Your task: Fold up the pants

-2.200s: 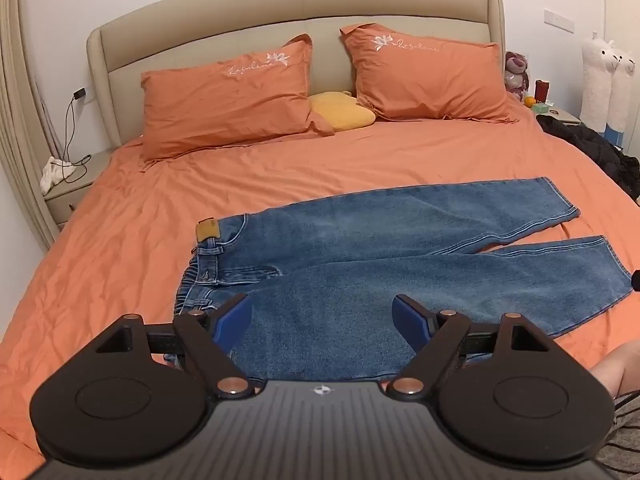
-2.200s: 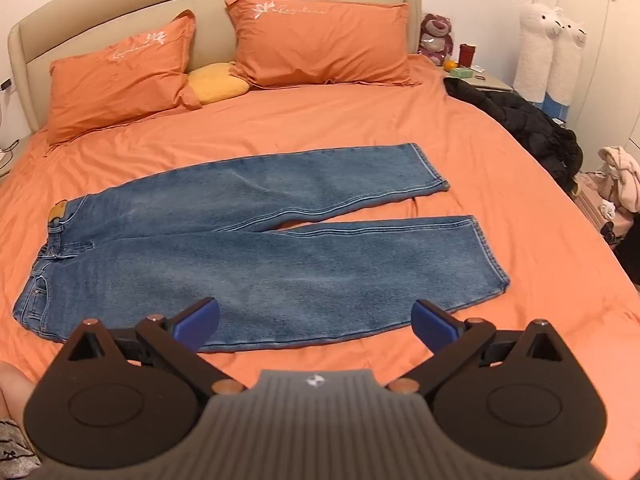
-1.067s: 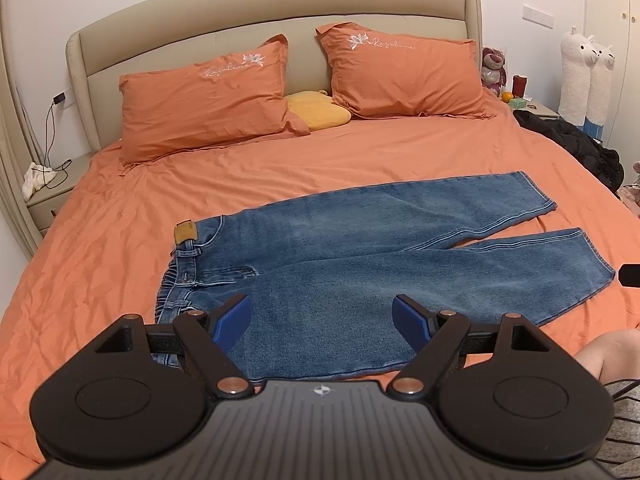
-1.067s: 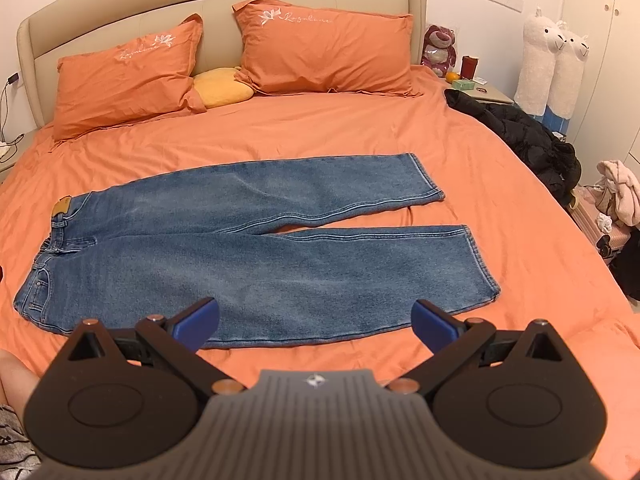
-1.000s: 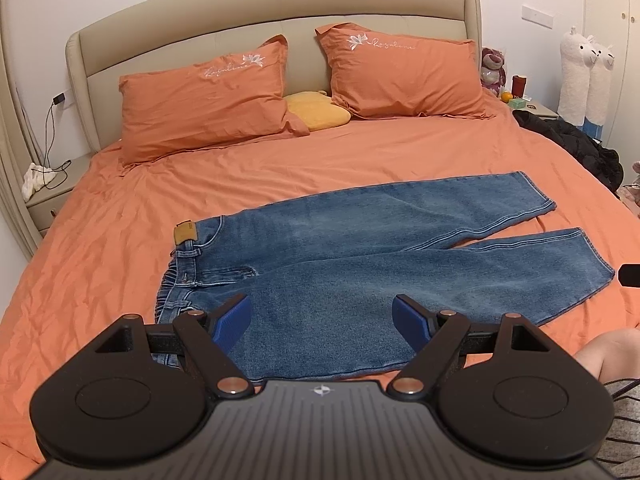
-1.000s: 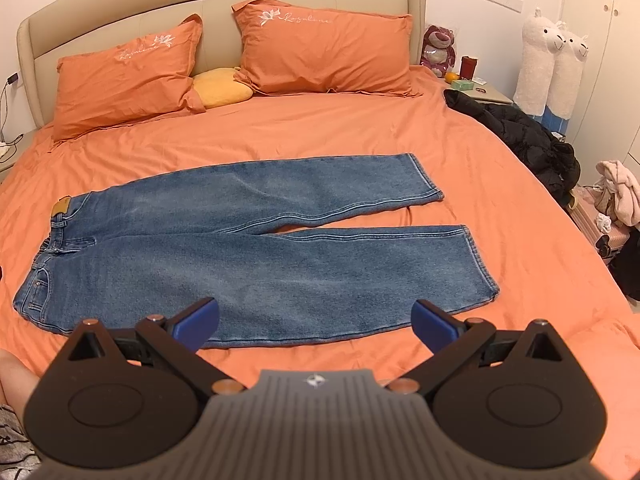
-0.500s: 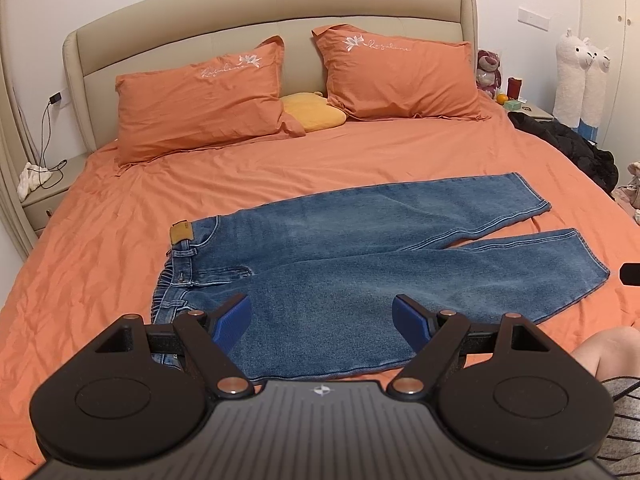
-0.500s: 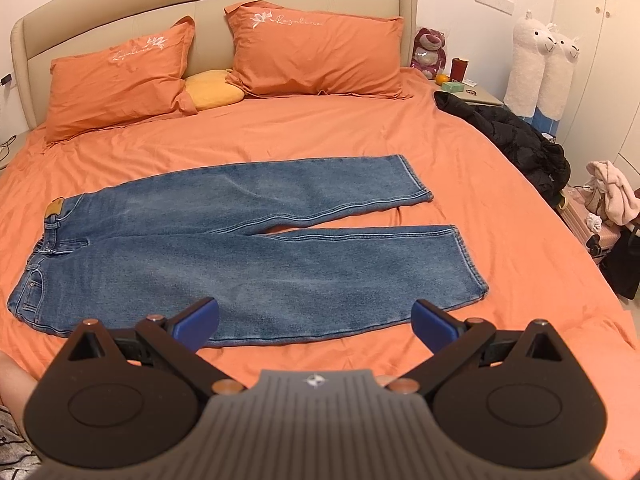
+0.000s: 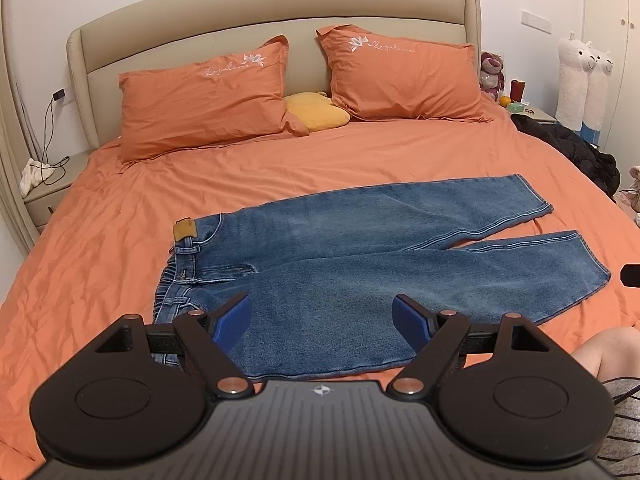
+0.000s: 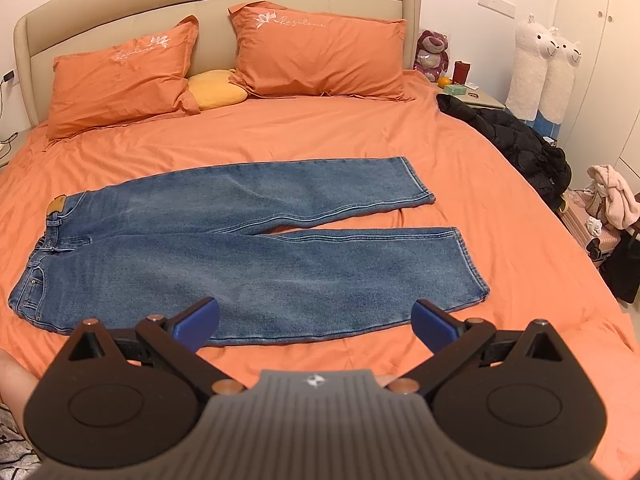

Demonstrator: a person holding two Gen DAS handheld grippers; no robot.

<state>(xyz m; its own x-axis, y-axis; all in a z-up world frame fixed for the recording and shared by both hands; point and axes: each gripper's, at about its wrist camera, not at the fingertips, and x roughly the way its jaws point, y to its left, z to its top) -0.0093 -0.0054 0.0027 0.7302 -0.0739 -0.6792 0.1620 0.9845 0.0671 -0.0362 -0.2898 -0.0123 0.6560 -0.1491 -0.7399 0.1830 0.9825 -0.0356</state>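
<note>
Blue jeans (image 9: 360,264) lie flat on the orange bed, waistband to the left with a tan patch (image 9: 184,230), the two legs spread apart to the right. They also show in the right wrist view (image 10: 240,248). My left gripper (image 9: 322,318) is open and empty, held above the near edge of the jeans by the waist end. My right gripper (image 10: 314,322) is open and empty, held above the near edge of the front leg.
Two orange pillows (image 9: 204,96) and a yellow cushion (image 9: 316,114) lie at the headboard. A black jacket (image 10: 516,140) lies on the bed's right edge. Nightstands stand on both sides. A person's knee (image 9: 608,348) is at the near edge.
Both grippers have drawn back and risen slightly, so the jeans sit a little farther away in both views. The jeans have not moved. Both grippers stay open.
</note>
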